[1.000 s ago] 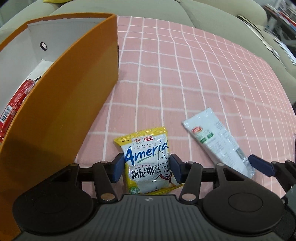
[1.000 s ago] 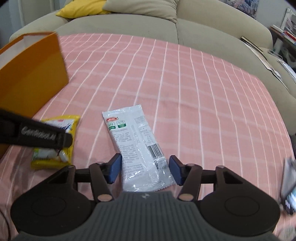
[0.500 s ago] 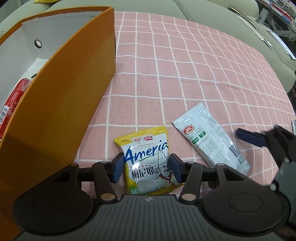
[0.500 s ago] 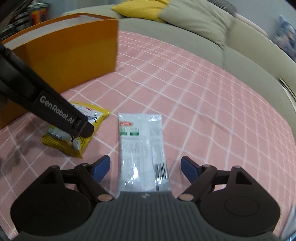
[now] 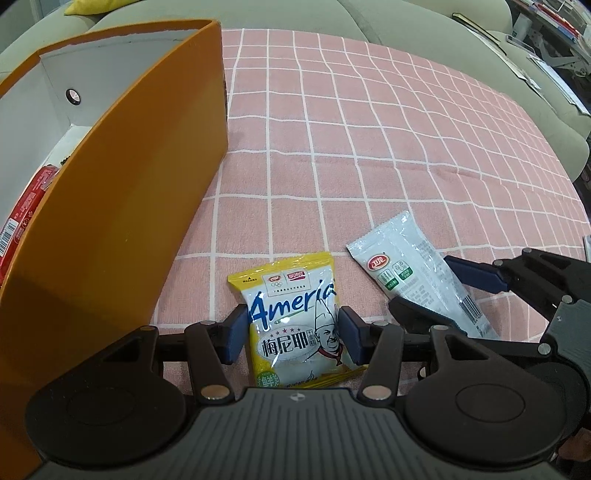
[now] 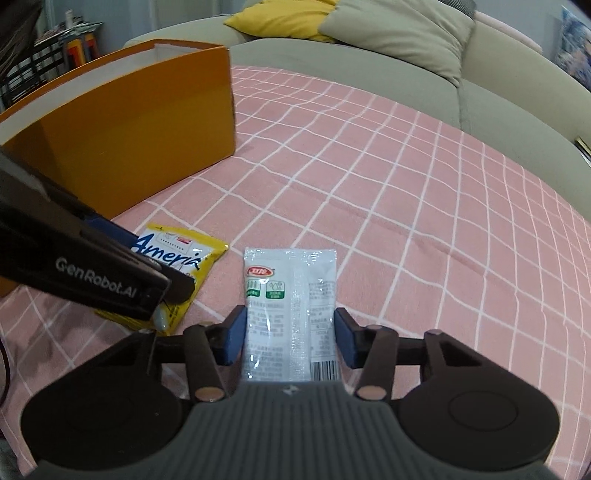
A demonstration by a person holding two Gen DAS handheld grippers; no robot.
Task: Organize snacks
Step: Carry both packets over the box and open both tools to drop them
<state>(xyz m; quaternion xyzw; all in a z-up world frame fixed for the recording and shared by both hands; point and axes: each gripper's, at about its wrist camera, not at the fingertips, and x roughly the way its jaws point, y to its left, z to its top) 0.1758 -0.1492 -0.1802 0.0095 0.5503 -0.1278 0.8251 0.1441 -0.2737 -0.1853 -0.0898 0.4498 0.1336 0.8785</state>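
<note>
A yellow and white snack packet [image 5: 295, 314] lies on the pink checked cloth, between the blue pads of my left gripper [image 5: 293, 334], which touch its two sides. It also shows in the right wrist view [image 6: 173, 266]. A long white packet [image 6: 291, 310] lies to its right, between the pads of my right gripper [image 6: 290, 338], which touch its edges. In the left wrist view the white packet [image 5: 410, 269] lies under the right gripper's fingers [image 5: 476, 275]. An orange box [image 5: 122, 177] stands at the left with a red packet [image 5: 26, 206] inside.
The pink checked cloth [image 5: 369, 140] covers a table in front of a grey-green sofa [image 6: 369, 74] with a yellow cushion [image 6: 280, 18]. The orange box [image 6: 122, 122] stands just left of the packets. Papers lie on the sofa at the far right.
My right gripper swung round to line up with the white packet and its jaws narrowed onto the packet's sides. My left gripper stayed around the yellow packet.
</note>
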